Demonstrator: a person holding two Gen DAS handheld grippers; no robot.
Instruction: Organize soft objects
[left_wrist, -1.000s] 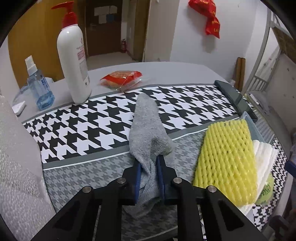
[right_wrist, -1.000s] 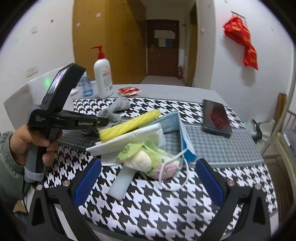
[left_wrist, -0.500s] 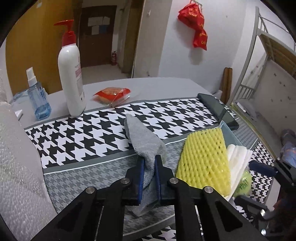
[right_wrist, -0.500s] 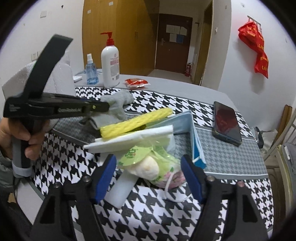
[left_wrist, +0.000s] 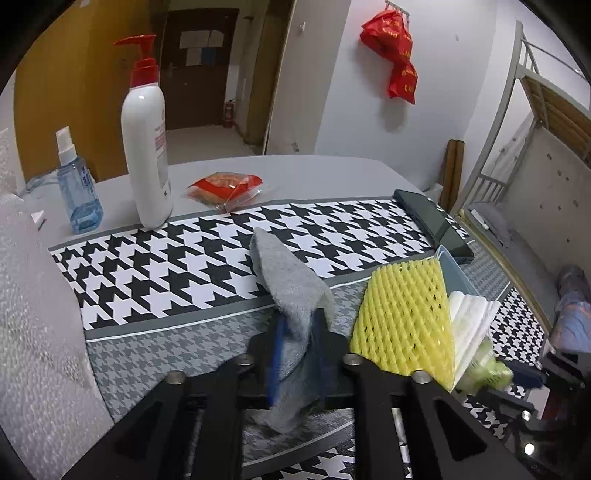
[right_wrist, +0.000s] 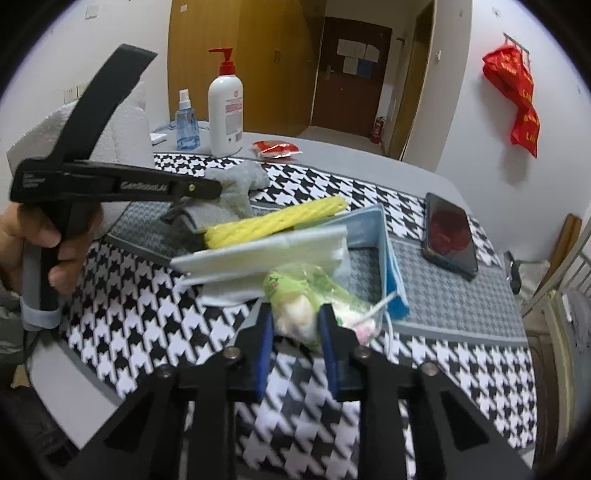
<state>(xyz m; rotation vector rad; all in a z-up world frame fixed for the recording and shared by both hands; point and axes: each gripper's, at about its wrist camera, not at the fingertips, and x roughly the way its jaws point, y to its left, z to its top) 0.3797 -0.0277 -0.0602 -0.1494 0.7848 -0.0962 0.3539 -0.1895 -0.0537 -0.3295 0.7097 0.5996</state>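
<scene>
My left gripper (left_wrist: 297, 325) is shut on a grey sock (left_wrist: 286, 280) and holds it just above the table; it also shows in the right wrist view (right_wrist: 236, 181). My right gripper (right_wrist: 295, 317) is shut on a green plastic bag of soft sweets (right_wrist: 299, 295). A yellow foam net (left_wrist: 402, 317) lies on a stack of white foam sheets (right_wrist: 266, 251) beside a blue face mask (right_wrist: 391, 266). The green bag shows at the right of the left wrist view (left_wrist: 487, 369).
A white pump bottle (left_wrist: 146, 140), a blue spray bottle (left_wrist: 77, 192) and a red snack packet (left_wrist: 225, 186) stand at the table's far side. A black phone (right_wrist: 448, 232) lies at the right. A white textured cushion (left_wrist: 33, 332) is at the left.
My right gripper has moved in and closed on the green bag. My left gripper has lifted and drawn the grey sock back a little.
</scene>
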